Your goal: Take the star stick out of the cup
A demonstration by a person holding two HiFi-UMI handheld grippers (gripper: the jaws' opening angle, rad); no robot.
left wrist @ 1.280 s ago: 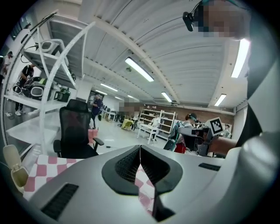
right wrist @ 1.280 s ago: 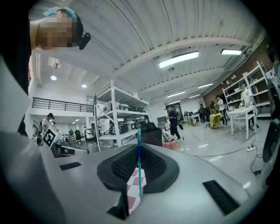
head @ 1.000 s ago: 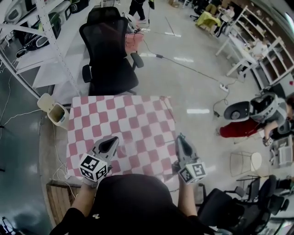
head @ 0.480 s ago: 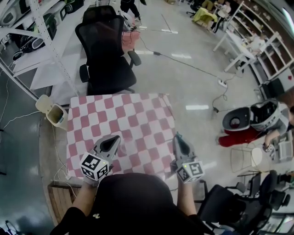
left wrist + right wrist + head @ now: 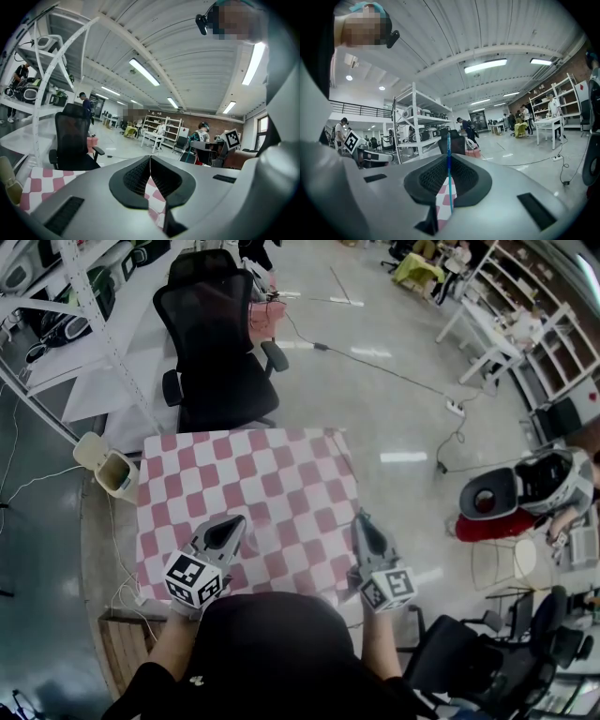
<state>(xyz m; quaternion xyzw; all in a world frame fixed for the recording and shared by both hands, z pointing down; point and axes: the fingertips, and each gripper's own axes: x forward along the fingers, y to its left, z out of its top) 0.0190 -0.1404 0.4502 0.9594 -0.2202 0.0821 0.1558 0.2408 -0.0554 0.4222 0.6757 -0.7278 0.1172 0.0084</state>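
In the right gripper view a thin blue stick [image 5: 448,145] stands upright in the seam of my right gripper [image 5: 449,161], which is shut on it. Its star end does not show. The left gripper [image 5: 150,159] has its jaws pressed together with nothing in them. In the head view both grippers hover over the near part of the red-and-white checkered table [image 5: 281,474], the left gripper [image 5: 234,521] at left and the right gripper [image 5: 361,518] at the table's right edge. A faint clear cup [image 5: 258,521] seems to stand just right of the left gripper's tip.
A black office chair [image 5: 220,343] stands at the table's far side. A small beige bin [image 5: 111,468] sits on the floor by the far left corner. Another chair [image 5: 450,662] is at my near right, and a person [image 5: 525,493] crouches further right.
Both grippers keep their places over the near part of the table. The head view has shifted slightly.
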